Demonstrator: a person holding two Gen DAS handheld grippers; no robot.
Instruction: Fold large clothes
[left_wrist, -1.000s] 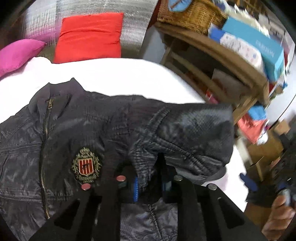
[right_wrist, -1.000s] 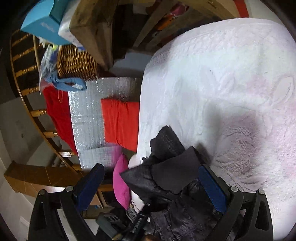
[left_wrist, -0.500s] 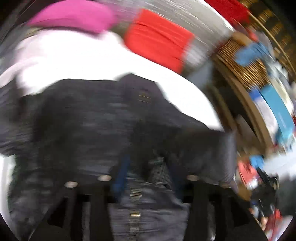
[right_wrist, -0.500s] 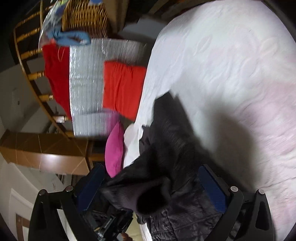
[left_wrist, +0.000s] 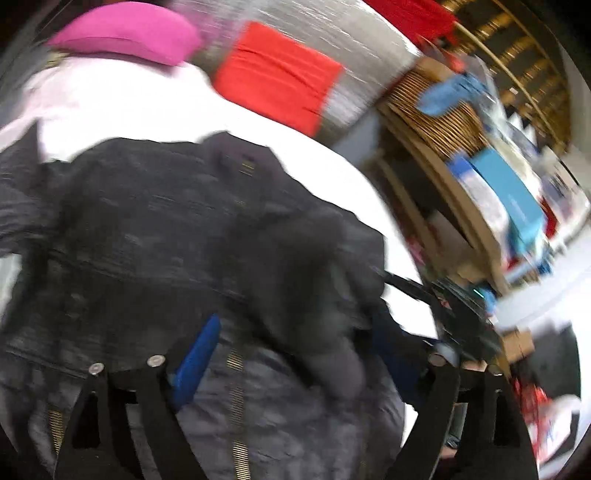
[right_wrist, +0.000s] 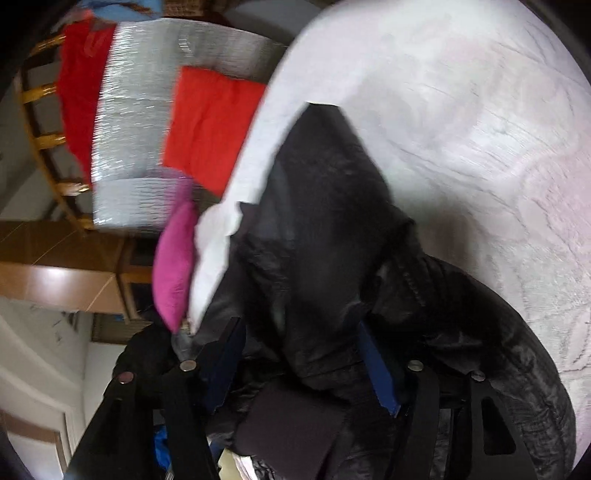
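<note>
While spread on bed (left_wrist: 122, 107): black jacket (left_wrist: 155, 229).

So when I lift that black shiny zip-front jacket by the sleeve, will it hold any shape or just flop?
Probably flop: the black shiny zip-front jacket lies rumpled and draped on the white bedspread. Its glossy fabric looks slick, so it may slide. The gold zipper likely adds a little stiffness along the front.
</note>
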